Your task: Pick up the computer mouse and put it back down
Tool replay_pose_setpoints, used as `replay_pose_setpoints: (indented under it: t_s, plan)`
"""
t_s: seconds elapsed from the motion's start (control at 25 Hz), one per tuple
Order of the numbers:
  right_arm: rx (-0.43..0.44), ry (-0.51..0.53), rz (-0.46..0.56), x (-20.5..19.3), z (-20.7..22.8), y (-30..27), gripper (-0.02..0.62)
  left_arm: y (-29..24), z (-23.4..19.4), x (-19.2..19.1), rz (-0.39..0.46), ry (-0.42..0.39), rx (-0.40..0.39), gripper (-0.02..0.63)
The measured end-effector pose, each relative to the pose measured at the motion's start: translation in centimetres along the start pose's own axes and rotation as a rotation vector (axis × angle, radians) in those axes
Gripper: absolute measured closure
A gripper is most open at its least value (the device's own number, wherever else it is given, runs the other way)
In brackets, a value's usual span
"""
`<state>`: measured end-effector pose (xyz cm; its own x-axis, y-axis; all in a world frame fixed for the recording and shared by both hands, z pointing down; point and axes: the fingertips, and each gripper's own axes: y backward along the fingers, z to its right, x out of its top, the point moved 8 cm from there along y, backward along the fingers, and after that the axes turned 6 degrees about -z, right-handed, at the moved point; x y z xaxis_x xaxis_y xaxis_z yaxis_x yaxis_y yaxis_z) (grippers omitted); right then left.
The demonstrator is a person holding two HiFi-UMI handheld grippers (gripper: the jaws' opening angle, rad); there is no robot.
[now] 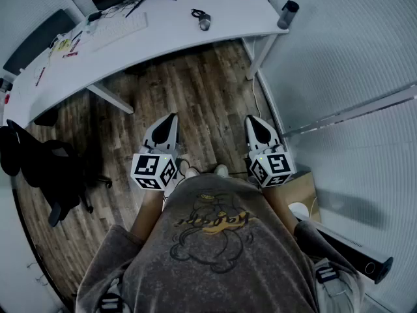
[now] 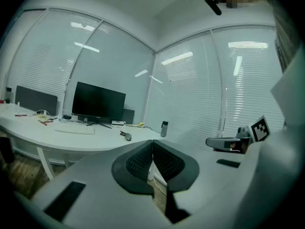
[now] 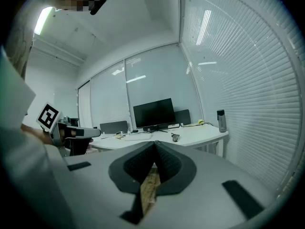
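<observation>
Left gripper (image 1: 172,119) and right gripper (image 1: 251,121) hovered low, jaws pressed together and empty, probably a ready stance; the computer mouse (image 1: 204,23) sat at twelve o'clock on the white desk (image 1: 163,38), well apart

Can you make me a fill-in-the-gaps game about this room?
1. The computer mouse lies on the white ____.
2. The left gripper and the right gripper both have their jaws ____.
3. The keyboard lies in front of the black ____.
Missing words: desk, shut, monitor.
</observation>
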<state>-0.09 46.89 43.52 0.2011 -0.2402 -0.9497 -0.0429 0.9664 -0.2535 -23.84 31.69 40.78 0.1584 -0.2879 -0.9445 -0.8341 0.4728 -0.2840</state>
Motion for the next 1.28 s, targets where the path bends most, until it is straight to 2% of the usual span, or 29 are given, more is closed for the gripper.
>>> replay_pose_setpoints:
  t_s: [0.6, 1.0, 1.28]
  plan:
    - [-0.005, -0.04, 0.023, -0.4, -0.7, 0.2, 0.589, 0.3, 0.1, -0.1, 0.003, -0.004, -0.037, 0.588]
    - [-0.036, -0.044, 0.037, -1.8, -4.3, -1.9, 0.589, 1.4, -3.8, -0.9, 0.012, -0.031, -0.088, 0.588]
    - [-0.02, -0.047, 0.05, -1.3, -5.2, -4.8, 0.589, 0.8, -6.5, -0.3, 0.028, -0.026, -0.083, 0.588]
